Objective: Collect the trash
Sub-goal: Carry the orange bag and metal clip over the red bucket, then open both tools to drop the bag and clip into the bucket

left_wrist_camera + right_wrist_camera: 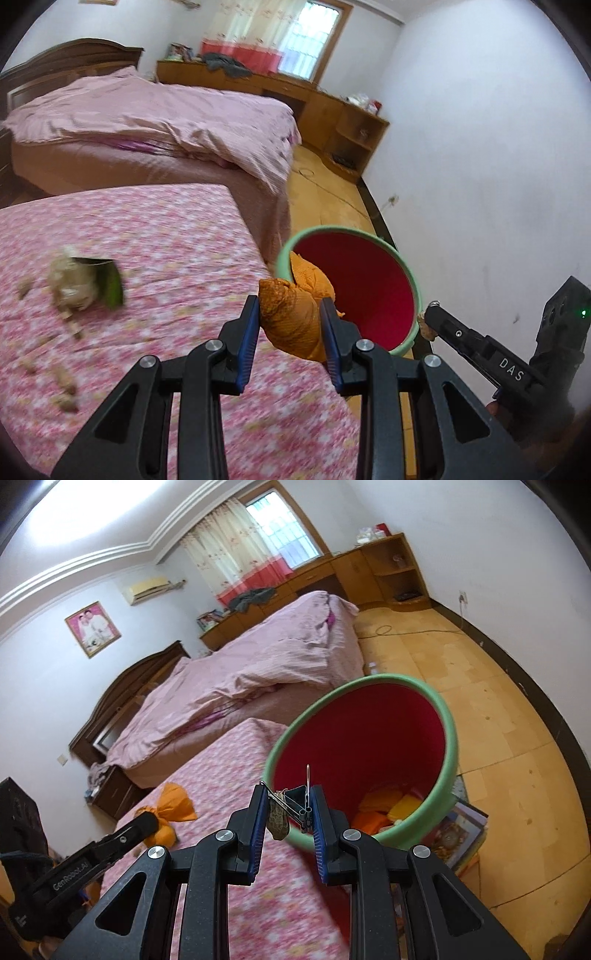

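Two handheld grippers are carrying trash toward a red bin beside a flowered mattress.

A pink floral mattress is filling the foreground, with a red bin, green-rimmed, standing just off its corner and holding orange scraps at its bottom. The left gripper is pinching a crumpled orange wrapper between narrowly parted jaws, near the bin's rim. The right gripper is squeezing a black binder clip together with what may be a peanut shell, its jaws nearly closed, before the bin's mouth. More litter is lying blurred on the mattress.
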